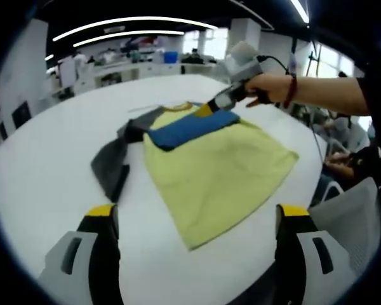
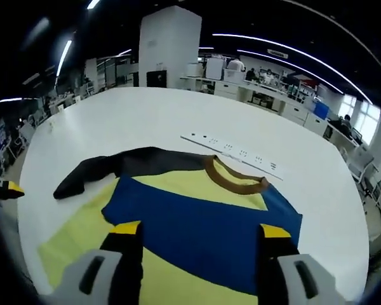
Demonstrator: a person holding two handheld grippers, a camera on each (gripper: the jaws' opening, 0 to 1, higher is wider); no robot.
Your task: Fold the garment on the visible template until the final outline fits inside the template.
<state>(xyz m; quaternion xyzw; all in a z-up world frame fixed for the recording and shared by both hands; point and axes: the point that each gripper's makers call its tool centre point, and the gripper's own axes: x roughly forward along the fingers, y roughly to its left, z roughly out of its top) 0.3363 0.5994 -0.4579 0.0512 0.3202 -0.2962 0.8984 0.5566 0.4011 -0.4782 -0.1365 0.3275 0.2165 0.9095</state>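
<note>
A yellow T-shirt [image 1: 216, 171] lies flat on the round white table [image 1: 44, 171], hem toward my left gripper [image 1: 197, 213], which hovers open above the table's near edge. The shirt's blue sleeve [image 1: 190, 127] is folded across its chest, and its dark grey sleeve [image 1: 111, 165] trails off to the left. A hand holds my right gripper [image 1: 223, 98] at the collar end, by the blue sleeve. In the right gripper view that gripper [image 2: 201, 230] stands open just over the blue sleeve [image 2: 203, 219], with the brown collar [image 2: 236, 176] and grey sleeve [image 2: 114, 166] beyond.
A white power strip [image 2: 232, 152] lies on the table past the collar. A grey chair back [image 1: 349, 216] and a seated person [image 1: 346, 159] are close to the table's right edge. Office desks [image 1: 133, 63] fill the background.
</note>
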